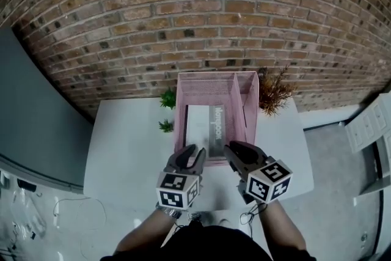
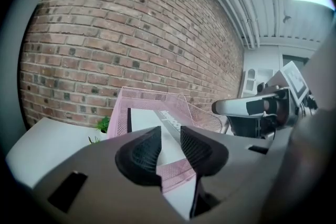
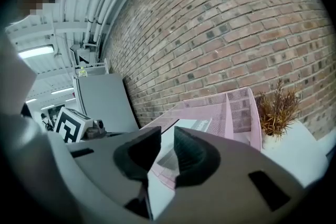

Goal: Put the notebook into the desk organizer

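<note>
Looks to me like the putting-in part is pretty much done here. The notebook (image 1: 204, 125) is lying flat inside the pink mesh desk organizer (image 1: 179, 113), in the wider compartment on the 9 o'clock side, with its dark printed strip running along the divider. The narrower compartment on the 3 o'clock side looks empty.

Both grippers sit just at the organizer's 6 o'clock rim. The left gripper (image 1: 195, 153) has its jaws apart with nothing between the pads; through the gap its own view only shows the front mesh rim and the notebook beyond it. Same with the right gripper (image 1: 235, 150): there's a narrower gap, the pads aren't on anything, and the notebook is visible past them. So neither one is holding the notebook.

My read is we're at the let-go-and-back-off stage. The next move just calls for drawing both grippers back toward 6 o'clock over the white surface (image 1: 128, 143) without snagging that front rim and dragging the organizer along. I can't quite tell if the notebook's near end sits fully behind the rim, so a tiny push toward 12 might be worth it.

The dried plant (image 1: 275, 91) at 2 o'clock and the little green plants (image 1: 167, 98) at 10 o'clock are out of the way.
</note>
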Demonstrator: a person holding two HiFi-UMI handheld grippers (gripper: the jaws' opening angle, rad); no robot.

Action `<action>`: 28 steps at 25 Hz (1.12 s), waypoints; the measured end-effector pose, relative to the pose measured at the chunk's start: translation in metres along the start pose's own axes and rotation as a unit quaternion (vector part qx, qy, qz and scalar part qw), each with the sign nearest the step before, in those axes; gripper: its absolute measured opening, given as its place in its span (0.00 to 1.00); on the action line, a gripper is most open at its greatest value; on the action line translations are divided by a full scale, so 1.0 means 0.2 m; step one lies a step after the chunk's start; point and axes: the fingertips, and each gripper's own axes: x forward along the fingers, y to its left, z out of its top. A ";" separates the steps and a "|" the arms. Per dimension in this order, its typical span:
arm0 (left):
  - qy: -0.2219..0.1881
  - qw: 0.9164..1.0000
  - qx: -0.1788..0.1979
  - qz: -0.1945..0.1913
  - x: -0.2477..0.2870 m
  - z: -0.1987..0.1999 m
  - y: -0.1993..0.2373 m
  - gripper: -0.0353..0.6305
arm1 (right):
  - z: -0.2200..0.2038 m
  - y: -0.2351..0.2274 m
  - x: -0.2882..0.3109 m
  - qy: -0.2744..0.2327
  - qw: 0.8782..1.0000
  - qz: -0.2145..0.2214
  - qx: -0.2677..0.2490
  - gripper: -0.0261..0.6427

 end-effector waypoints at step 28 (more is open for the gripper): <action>-0.026 0.986 -0.009 0.161 -0.87 -0.24 -0.47 0.06 | -0.32 0.56 -0.50 0.006 0.978 0.205 -0.025 0.04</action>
